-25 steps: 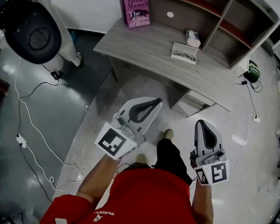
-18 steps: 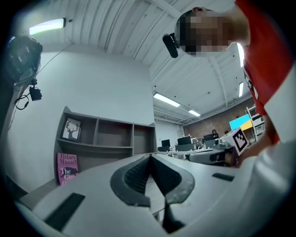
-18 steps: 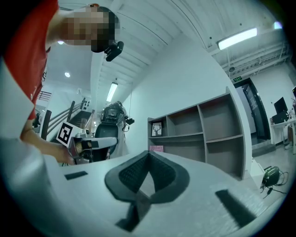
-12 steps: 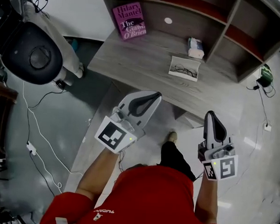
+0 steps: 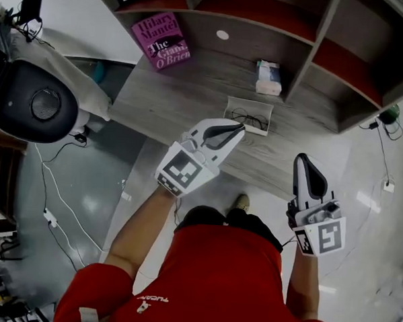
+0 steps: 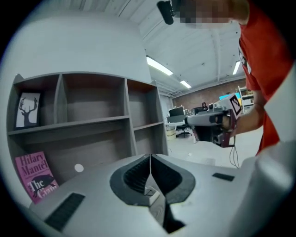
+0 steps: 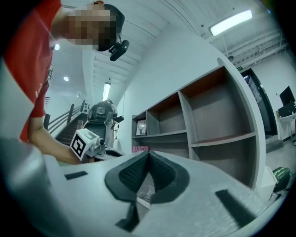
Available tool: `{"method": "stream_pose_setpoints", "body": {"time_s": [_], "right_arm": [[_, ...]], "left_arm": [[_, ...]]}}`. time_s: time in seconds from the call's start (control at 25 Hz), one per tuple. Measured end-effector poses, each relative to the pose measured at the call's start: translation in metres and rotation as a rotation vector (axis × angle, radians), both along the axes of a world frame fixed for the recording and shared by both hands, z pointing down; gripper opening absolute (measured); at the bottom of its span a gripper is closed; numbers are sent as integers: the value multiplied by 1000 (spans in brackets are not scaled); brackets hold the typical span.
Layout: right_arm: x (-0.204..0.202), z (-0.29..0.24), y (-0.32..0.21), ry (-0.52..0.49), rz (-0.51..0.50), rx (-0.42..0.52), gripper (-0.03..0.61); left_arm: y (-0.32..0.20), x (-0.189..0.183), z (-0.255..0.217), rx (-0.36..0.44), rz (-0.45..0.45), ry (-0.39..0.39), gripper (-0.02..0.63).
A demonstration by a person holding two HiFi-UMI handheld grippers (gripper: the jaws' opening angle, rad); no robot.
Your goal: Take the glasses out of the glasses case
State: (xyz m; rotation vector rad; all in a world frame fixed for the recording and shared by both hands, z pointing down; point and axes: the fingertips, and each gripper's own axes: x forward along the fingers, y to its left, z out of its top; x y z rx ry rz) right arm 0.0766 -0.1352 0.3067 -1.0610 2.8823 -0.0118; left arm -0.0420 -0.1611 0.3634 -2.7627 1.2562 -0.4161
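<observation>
An open white glasses case (image 5: pixel 248 116) lies on the grey desk (image 5: pixel 171 95), with dark-framed glasses (image 5: pixel 247 118) inside it. My left gripper (image 5: pixel 239 127) is shut and empty, its tips just at the case's near left edge; I cannot tell whether they touch it. In the left gripper view the jaws (image 6: pixel 150 158) meet in a closed line. My right gripper (image 5: pixel 302 159) is also shut and empty. It hangs off the desk's front edge, to the right of the case and nearer to me. Its own view shows the shut jaws (image 7: pixel 148 153) and the left gripper (image 7: pixel 88 142) beyond.
A pink book (image 5: pixel 162 42) leans at the desk's back left, and a small white box (image 5: pixel 268 74) stands behind the case. Shelf compartments (image 5: pixel 276 16) rise at the desk's back. A black round chair (image 5: pixel 31 103) and floor cables (image 5: pixel 59 183) are to the left.
The view has closed in on the desk. My left gripper has travelled forward from over the floor to the case's near edge. The right gripper has kept its place beside my body.
</observation>
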Motion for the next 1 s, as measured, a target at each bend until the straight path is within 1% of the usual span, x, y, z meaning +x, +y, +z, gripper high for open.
{"method": "stream_pose_setpoints", "body": {"time_s": [0.24, 0.4, 0.6, 0.64, 0.68, 0.72, 1.0], "right_arm": [[1, 4, -30, 16, 26, -10, 5], [6, 4, -44, 16, 92, -22, 5], [8, 8, -54, 26, 154, -37, 5], [9, 9, -55, 27, 168, -41, 5], [11, 11, -56, 27, 182, -46, 5], [14, 12, -56, 28, 197, -51, 5], [31, 24, -65, 44, 281, -95, 5]], "left_arm": [[-48, 5, 48, -131, 84, -130, 12], [-69, 8, 85, -232, 181, -263, 14], [-89, 15, 131, -317, 306, -429, 17], [-91, 17, 139, -335, 331, -457, 35], [-93, 18, 148, -353, 356, -485, 79], [-95, 19, 156, -369, 380, -512, 89], [-99, 16, 203, -504, 529, -690, 100]]}}
